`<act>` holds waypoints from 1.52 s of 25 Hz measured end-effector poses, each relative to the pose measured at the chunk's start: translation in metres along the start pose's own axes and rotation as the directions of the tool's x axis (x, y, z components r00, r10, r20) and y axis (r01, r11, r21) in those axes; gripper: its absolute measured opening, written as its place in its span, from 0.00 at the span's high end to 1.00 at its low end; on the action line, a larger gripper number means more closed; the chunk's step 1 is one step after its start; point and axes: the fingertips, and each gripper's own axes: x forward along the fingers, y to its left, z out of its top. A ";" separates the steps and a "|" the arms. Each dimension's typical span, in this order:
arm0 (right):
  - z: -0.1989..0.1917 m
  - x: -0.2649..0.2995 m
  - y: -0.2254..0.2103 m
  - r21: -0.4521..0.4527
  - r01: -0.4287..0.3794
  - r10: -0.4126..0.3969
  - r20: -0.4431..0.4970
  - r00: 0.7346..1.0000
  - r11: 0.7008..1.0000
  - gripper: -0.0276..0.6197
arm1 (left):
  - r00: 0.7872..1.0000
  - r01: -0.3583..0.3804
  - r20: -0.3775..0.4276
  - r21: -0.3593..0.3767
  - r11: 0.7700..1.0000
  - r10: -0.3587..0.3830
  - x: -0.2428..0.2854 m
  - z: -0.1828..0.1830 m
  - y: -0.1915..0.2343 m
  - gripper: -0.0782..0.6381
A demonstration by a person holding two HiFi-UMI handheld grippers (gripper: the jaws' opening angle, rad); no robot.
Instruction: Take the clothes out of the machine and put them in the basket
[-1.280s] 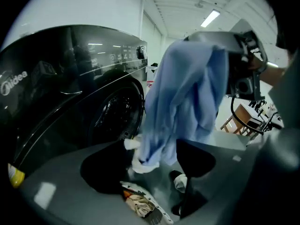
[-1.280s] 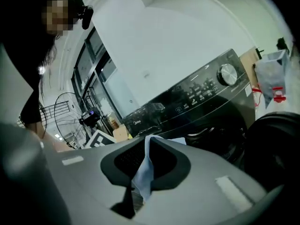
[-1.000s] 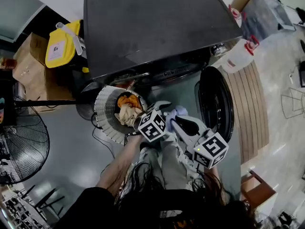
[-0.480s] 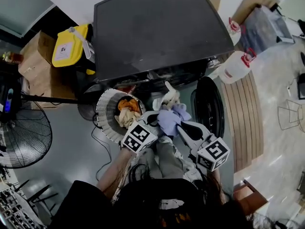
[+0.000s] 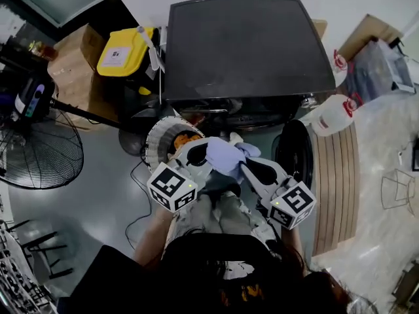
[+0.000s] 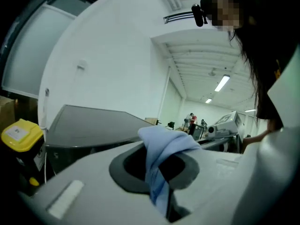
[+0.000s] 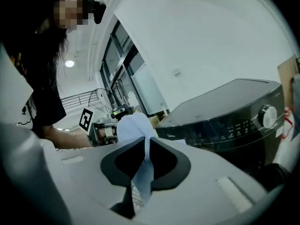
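Seen from above, a light blue garment point(image 5: 222, 157) hangs in front of the dark washing machine point(image 5: 245, 44), pinched from both sides. The left hand-held gripper point(image 5: 194, 154) and the right hand-held gripper point(image 5: 251, 169) each have their jaws closed on a fold of it. A second ago it was only a small bunch by the right one's tip; now it spreads between the two, clear of the open door point(image 5: 294, 157). The white basket point(image 5: 154, 150) sits just left, already holding orange and beige clothes — the drop looks close

Soft blue cloth point(image 5: 224, 157), matt dark machine top point(image 5: 245, 44), ribbed plastic basket point(image 5: 154, 142)
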 end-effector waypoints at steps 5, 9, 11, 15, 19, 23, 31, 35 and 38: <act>0.015 0.032 0.039 -0.035 -0.107 0.107 -0.001 0.994 0.994 0.87 | 0.991 -0.103 0.082 0.000 0.995 0.103 -0.053 0.026 0.012 0.85; 0.025 0.056 0.075 -0.054 -0.179 0.179 0.005 0.984 0.982 0.87 | 0.978 -0.175 0.122 0.028 0.984 0.171 -0.096 0.049 0.020 0.85; 0.030 0.070 0.092 -0.060 -0.209 0.209 0.007 0.978 0.976 0.87 | 0.970 -0.206 0.145 0.046 0.977 0.198 -0.117 0.055 0.027 0.85; 0.038 0.099 0.125 -0.086 -0.265 0.266 0.001 0.964 0.960 0.87 | 0.953 -0.268 0.165 0.069 0.961 0.254 -0.159 0.070 0.044 0.85; 0.039 0.132 0.153 -0.105 -0.299 0.299 -0.021 0.954 0.948 0.87 | 0.936 -0.320 0.181 0.083 0.944 0.301 -0.198 0.070 0.066 0.85; 0.031 0.161 0.178 -0.106 -0.310 0.307 -0.044 0.951 0.945 0.87 | 0.929 -0.346 0.163 0.076 0.935 0.331 -0.234 0.061 0.087 0.85; -0.011 0.212 0.197 -0.085 -0.272 0.258 -0.149 0.955 0.959 0.87 | 0.937 -0.349 0.042 0.053 0.936 0.347 -0.273 0.010 0.132 0.85; -0.045 0.229 0.194 -0.061 -0.216 0.198 -0.218 0.956 0.974 0.87 | 0.945 -0.320 -0.061 0.042 0.946 0.322 -0.280 -0.033 0.149 0.85; -0.071 0.239 0.187 -0.044 -0.171 0.153 -0.264 0.952 0.984 0.87 | 0.944 -0.295 -0.141 0.049 0.954 0.299 -0.280 -0.068 0.159 0.85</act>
